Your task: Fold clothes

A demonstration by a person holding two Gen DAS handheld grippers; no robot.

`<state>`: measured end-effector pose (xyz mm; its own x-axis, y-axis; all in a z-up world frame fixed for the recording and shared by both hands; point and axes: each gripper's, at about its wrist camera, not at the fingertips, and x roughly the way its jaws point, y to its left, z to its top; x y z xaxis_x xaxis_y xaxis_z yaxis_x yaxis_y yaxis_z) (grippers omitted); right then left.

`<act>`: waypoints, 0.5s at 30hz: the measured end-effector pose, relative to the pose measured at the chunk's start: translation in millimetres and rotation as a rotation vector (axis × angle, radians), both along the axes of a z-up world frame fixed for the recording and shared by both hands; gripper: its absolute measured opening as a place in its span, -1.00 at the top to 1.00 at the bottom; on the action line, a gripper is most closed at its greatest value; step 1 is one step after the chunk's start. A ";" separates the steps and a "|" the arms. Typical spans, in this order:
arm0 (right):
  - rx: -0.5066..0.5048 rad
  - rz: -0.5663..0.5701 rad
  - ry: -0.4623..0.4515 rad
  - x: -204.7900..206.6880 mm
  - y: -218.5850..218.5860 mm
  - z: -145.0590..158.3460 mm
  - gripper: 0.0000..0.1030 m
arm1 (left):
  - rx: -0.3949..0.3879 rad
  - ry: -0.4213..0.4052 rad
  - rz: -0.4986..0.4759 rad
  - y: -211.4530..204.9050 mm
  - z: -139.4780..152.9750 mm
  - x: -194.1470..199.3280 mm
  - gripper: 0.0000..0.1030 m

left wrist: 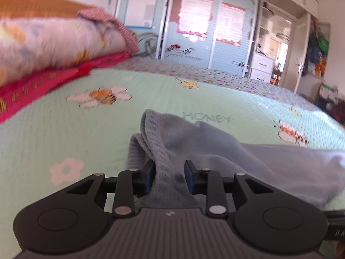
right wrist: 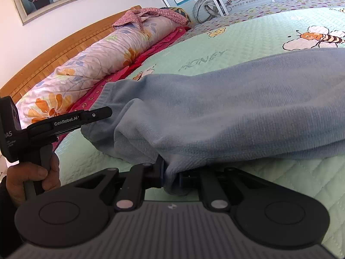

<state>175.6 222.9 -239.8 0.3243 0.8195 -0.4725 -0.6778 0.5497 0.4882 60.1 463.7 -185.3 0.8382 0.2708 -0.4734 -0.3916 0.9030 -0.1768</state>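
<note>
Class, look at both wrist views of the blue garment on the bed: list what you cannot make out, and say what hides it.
- Right wrist view: the far end of the blue garment is cut off by the frame edge, so its type is unclear.
- Right wrist view: the right gripper pads are buried in cloth.
- Left wrist view: the rolled quilt is motion-blurred.
- Left wrist view: whether the left gripper presses the fabric; cloth fills the gap.
</note>
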 end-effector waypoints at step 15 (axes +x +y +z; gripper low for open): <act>0.016 0.001 0.013 3.3 -4.9 -2.5 0.76 | -0.964 -0.231 0.008 122.0 -56.1 22.4 0.70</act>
